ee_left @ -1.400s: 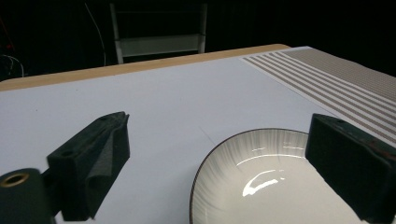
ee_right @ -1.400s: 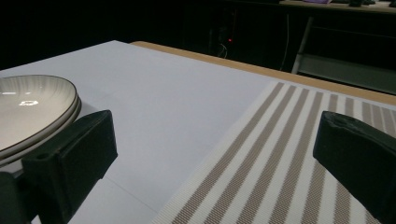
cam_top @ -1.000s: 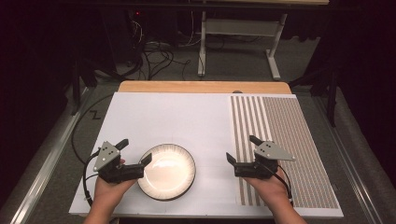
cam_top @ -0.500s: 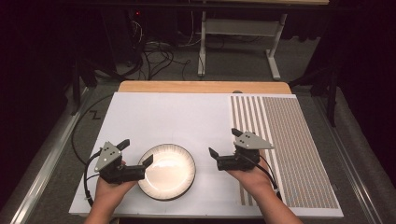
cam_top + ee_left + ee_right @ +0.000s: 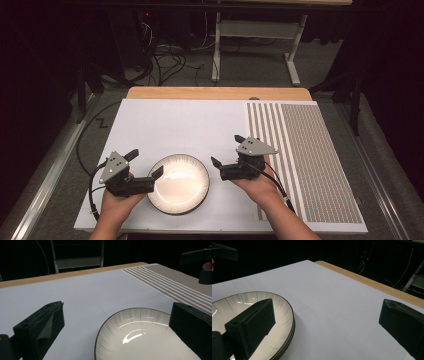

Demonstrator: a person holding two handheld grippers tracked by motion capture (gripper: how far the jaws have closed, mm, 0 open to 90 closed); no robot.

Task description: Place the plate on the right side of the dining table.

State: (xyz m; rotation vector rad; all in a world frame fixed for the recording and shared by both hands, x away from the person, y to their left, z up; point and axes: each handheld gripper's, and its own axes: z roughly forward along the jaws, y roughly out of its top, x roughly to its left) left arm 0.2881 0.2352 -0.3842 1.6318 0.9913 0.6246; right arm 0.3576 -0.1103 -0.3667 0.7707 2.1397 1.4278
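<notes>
A white plate (image 5: 178, 183) with a dark rim lies near the front of the white sheet (image 5: 175, 125). In the right gripper view the plate (image 5: 283, 312) tops a low stack of rims. My left gripper (image 5: 146, 162) is open at the plate's left edge, one jaw over the rim and the other off to the side. In the left gripper view, the left gripper (image 5: 117, 310) has the plate (image 5: 140, 335) partly between its jaws. My right gripper (image 5: 227, 149) is open just right of the plate, apart from it. Its own view shows the right gripper (image 5: 328, 306) with bare sheet between the jaws.
A striped mat (image 5: 310, 160) covers the table's right part. A wooden table edge (image 5: 215, 93) runs along the back. Cables and a metal stand (image 5: 250, 30) lie on the dark floor beyond. Each gripper trails a cable towards the front.
My right gripper has moved left, off the striped mat and close to the plate's right side. The left gripper and the plate have stayed put.
</notes>
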